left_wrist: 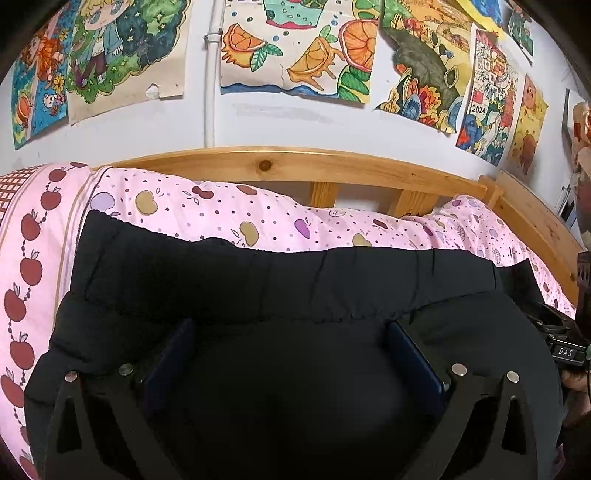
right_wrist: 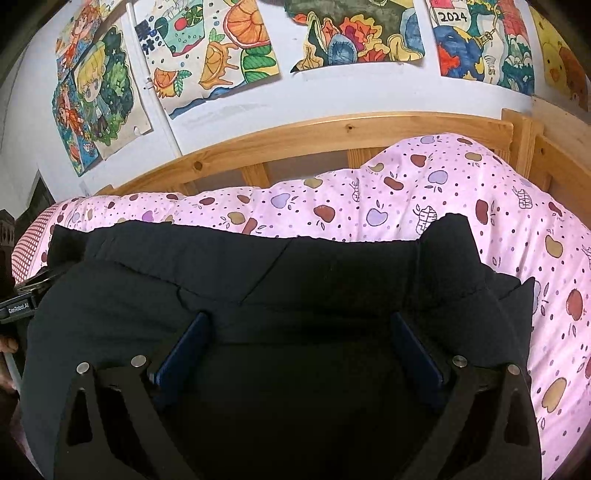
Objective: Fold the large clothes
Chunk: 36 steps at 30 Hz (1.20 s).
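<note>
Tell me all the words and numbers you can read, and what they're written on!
"2024": on a drawing taped to the wall.
"DAS": on the right gripper's body, seen in the left wrist view.
"GenRobot.AI": on the left gripper's body, seen in the right wrist view.
Blue characters on the orange-slice drawing: too blurred to read.

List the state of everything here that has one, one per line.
Black padded garment: spread across the bed, partly folded, puffy.
Left tongs: open, over the garment.
Right tongs: open, over the garment.
Pink quilt: rumpled, bunched along the rail.
Wall drawings: hanging, edges curled.
</note>
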{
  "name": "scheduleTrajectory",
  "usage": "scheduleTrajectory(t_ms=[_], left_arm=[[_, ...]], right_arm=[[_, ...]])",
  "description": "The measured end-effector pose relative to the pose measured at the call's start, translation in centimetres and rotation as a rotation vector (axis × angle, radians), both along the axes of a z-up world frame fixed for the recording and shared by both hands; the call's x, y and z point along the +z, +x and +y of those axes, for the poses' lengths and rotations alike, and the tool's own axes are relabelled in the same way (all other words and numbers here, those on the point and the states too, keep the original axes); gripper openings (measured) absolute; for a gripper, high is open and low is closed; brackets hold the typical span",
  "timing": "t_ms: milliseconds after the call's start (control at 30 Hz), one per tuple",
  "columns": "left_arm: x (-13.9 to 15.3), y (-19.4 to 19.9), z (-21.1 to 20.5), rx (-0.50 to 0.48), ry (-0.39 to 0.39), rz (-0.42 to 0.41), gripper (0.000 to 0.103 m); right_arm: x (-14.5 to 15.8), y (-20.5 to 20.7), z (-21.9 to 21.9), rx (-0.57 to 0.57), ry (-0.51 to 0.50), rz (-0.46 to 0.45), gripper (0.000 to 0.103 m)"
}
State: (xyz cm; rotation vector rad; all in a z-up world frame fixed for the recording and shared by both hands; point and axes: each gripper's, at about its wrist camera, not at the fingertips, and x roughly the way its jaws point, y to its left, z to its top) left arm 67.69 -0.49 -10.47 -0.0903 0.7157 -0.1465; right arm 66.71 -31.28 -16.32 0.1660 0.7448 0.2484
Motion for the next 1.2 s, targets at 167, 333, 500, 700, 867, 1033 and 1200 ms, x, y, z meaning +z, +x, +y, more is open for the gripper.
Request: scheduleTrajectory(t_ms=[167,333,500,700,867,1033,1200], left_arm=[[0.8,-1.9,0.4,-0.011,-0.018,-0.087,0.103],[2.5,-4.0,1.5,-0.008,-0.042,-0.156,0.103],[4.2,-5.6,3.8,0.068,-0.065,-0.206,0.103],[6.1,-7.8,7.0,0.116,-0.086,-0.264,0.103],[6.0,-8.5,10.2,0.145,-0.061,-0.210,0.103],[3.9,-8.9,13.4,0.125,-0.120,-0.103,0.103],[1.5,-9.8,13.2,-0.026,-0.132,-0.040,0.103]], right_arm=[[1.0,-2.2,-1.0,0.001,0.044,-0.109,0.097],[3.1,-5.3,-2.4,-0.092,0.039,-0.229,0.097],[4.4,-7.1,-6.2,-0.222,0.100,-0.239,0.097],[4.0,-8.7,-11.6,-0.328,0.252,-0.151,0.097],[1.9,-9.1,-13.3,-0.296,0.327,-0.054,0.097],[0.0,-9.0,-13.0,-0.206,0.317,0.022,0.098],[-0.7,-9.0,-11.7,-0.133,0.240,0.047,0.101]])
